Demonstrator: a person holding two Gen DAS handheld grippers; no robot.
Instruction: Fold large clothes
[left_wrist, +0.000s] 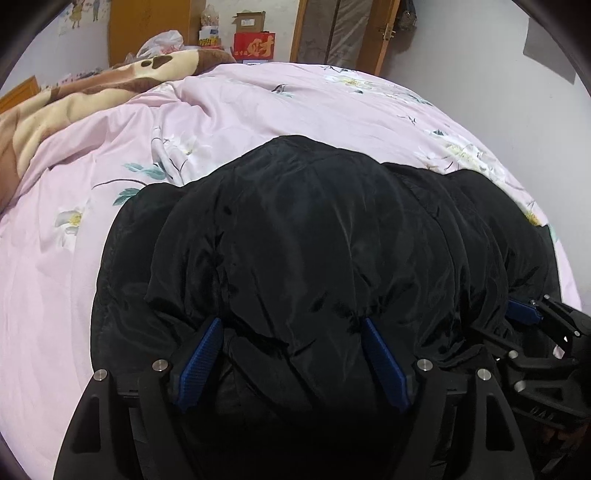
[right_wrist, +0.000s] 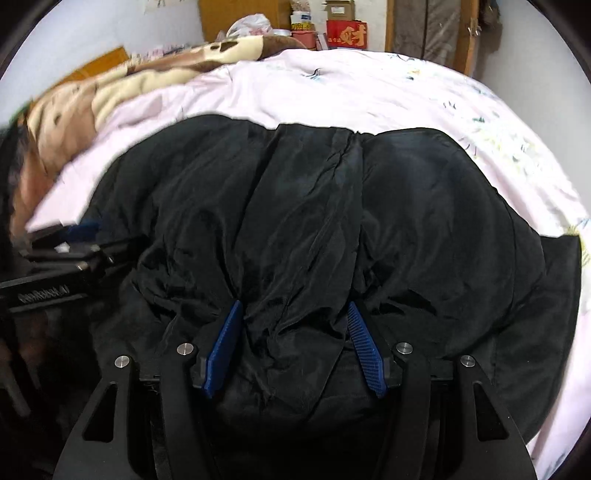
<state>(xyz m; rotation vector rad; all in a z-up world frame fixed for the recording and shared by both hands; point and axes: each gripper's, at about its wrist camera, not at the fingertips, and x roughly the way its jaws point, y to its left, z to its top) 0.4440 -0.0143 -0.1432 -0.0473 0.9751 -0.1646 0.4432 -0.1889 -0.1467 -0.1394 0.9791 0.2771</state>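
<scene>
Soft, even indoor light, with no hard shadows or glare. The black jacket (left_wrist: 314, 240) swallows detail, its folds barely readable. Both views bulge with fisheye distortion and dark vignetted corners. The right wrist view is motion-blurred, worst along the blanket (right_wrist: 110, 96) at left.

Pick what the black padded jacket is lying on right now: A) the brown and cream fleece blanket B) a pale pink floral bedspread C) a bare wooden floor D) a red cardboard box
B: the black padded jacket lies spread on the pale pink floral bedspread, which shows around it in both wrist views; the brown and cream fleece blanket lies farther back, apart from the jacket.
</scene>
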